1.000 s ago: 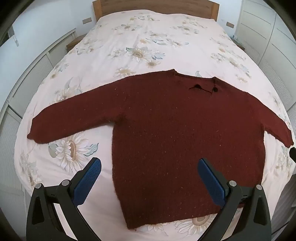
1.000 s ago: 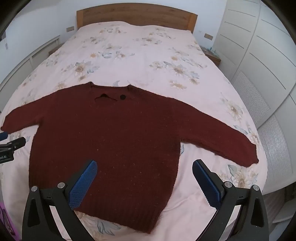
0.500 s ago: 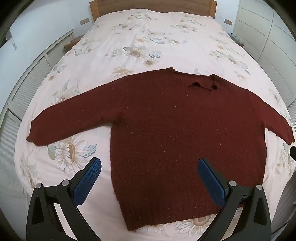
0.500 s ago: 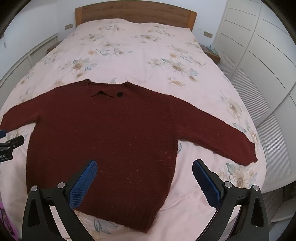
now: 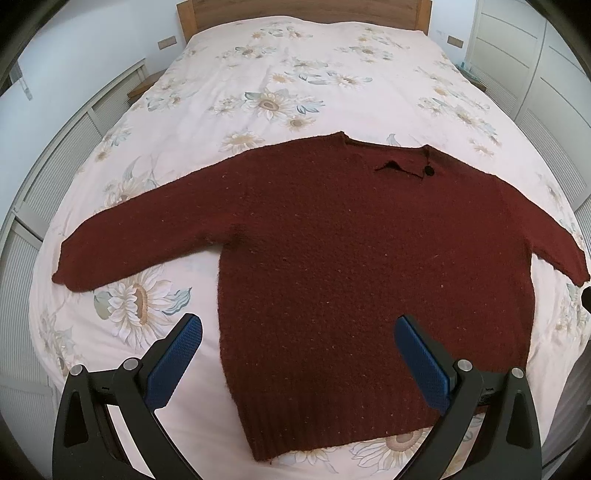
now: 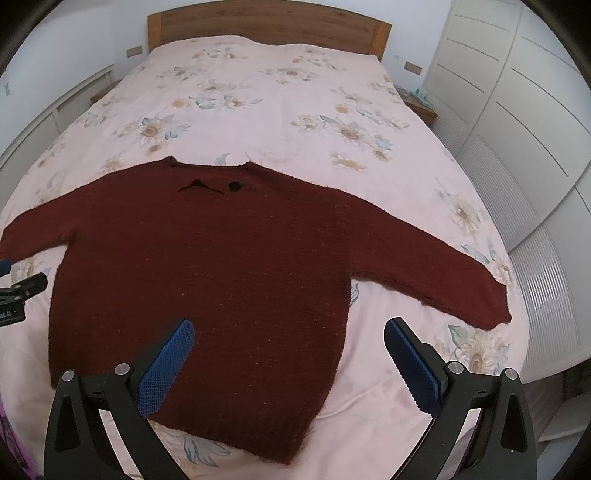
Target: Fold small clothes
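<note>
- i have the dark red knit sweater spread flat, front up, across the foot half of the bed, neckline toward the headboard and ribbed hem along the foot edge nearest me.
- my left gripper hangs above the hem with its blue pads wide apart, nothing between them; one pad sits over bare floral duvet just off the sweater's side seam, the other over the body.
- my right gripper is just as wide apart and empty, one pad over the body, the other over bare duvet past the opposite side seam.
- the relation i steer by: the sleeves run crosswise, toward the bed's side edges, and each gripper is nearer its own sleeve. the left sleeve cuff lies well out to the left of my left tool, near the left edge of the bed; the right sleeve cuff lies out past my right tool, near the right edge.
- no fold is made yet, so i judge the first move is to take a sleeve and bring it inward.
- only the left view shows the left cuff whole; the right view cuts it off but shows the right cuff fully, plus the tip of the other tool at its left rim.
</note>
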